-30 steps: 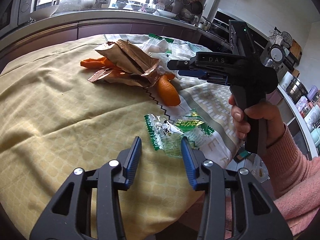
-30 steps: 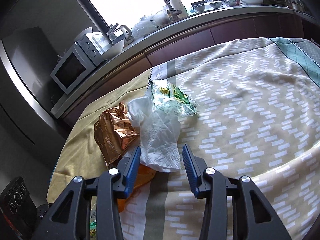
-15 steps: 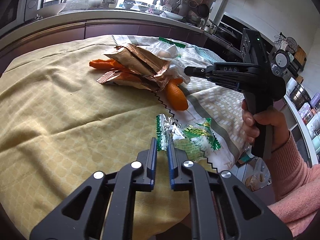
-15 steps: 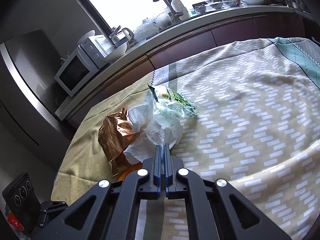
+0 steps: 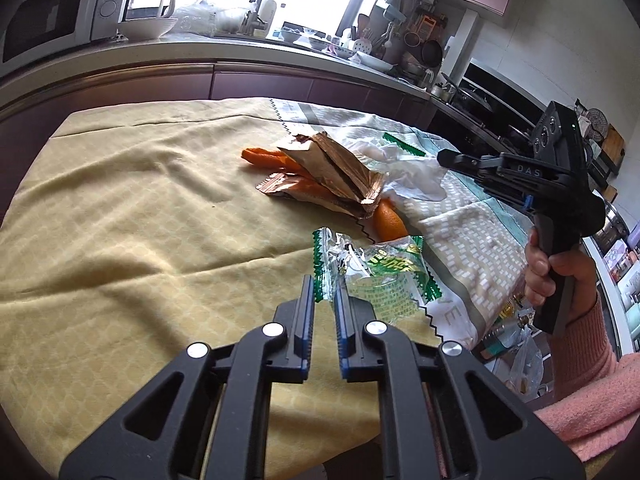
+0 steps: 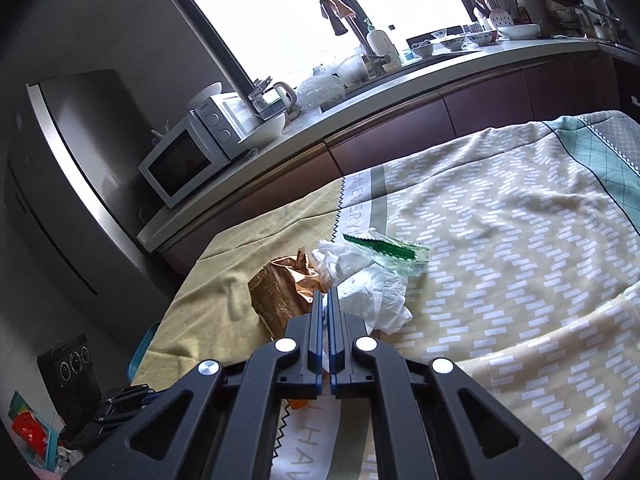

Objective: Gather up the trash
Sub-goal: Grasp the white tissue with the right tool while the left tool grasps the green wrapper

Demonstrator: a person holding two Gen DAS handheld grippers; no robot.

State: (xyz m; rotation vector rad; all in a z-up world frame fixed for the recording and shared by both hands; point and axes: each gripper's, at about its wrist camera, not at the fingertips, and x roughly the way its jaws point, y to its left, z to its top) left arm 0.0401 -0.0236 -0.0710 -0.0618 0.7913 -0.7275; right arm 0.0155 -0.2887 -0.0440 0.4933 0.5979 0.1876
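Note:
A clear wrapper with green print (image 5: 372, 272) lies on the yellow cloth, and my left gripper (image 5: 324, 292) is shut on its green left edge. Beyond it sit bronze foil wrappers (image 5: 332, 172) over orange peel (image 5: 388, 220). My right gripper (image 5: 442, 157), held by a hand in a pink sleeve, is shut on the crumpled white tissue (image 5: 416, 178). In the right wrist view that gripper (image 6: 328, 296) pinches the tissue (image 6: 376, 288), with a second green wrapper (image 6: 394, 250) just behind it and the bronze wrapper (image 6: 280, 292) to its left.
The table carries a yellow cloth (image 5: 120, 220) and a patterned cloth (image 6: 500, 240). Its near right edge drops to a plastic bag (image 5: 520, 356) on the floor. A counter (image 6: 400, 80) with a microwave (image 6: 188, 156), a kettle and bowls runs behind the table.
Both grippers went from open to shut: the left on the green wrapper's edge, the right on the white tissue. Both have since lifted a little, and the tissue is pulled up.

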